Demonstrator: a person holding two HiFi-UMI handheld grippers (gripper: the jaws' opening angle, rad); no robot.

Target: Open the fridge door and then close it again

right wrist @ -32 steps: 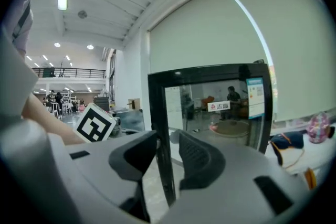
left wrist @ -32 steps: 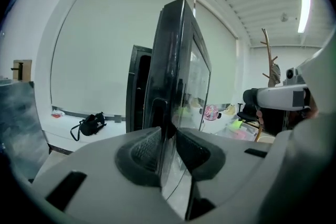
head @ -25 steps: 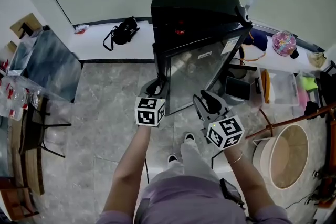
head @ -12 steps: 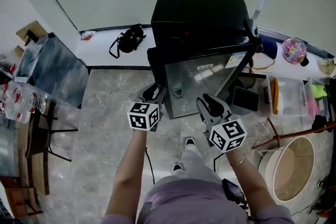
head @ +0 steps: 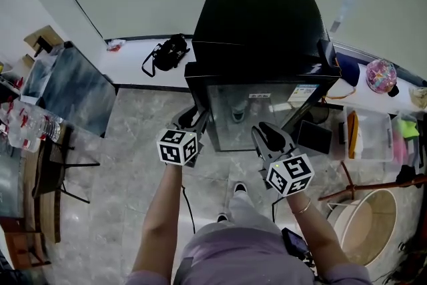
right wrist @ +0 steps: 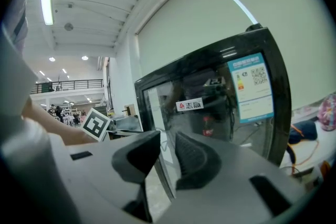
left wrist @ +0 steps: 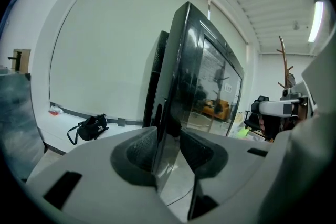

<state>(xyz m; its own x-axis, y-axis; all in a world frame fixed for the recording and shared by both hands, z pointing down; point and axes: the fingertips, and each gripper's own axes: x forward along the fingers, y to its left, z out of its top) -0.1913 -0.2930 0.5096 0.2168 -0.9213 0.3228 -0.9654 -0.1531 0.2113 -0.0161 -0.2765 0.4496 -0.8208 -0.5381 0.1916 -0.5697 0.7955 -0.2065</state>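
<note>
**Head view with both gripper views.** We see the black fridge (head: 263, 17) standing on the floor against the wall. Its glass fridge door (head: 253, 113) is swung almost flush with the cabinet. The left gripper view shows a narrow dark gap between the door's free edge and the body. We therefore judge the opening step done and the closing step near its end.

**Left gripper.** The left gripper (head: 193, 118) sits at that free left edge. Its fingers (left wrist: 140, 149) straddle the edge and are spreading, so the edge stands between them unclamped. We read this as letting go, since a door so near its seal is poorly steered by a pinch on its rim.

**Right gripper.** The right gripper (head: 265, 132) is held just in front of the glass, towards the middle of the door. Its fingers (right wrist: 191, 157) are drawing together, with a narrow gap between them and nothing in it. We cannot tell whether they touch the glass. We take narrowed fingers placed there to suit a flat push that would seat the door.
</note>
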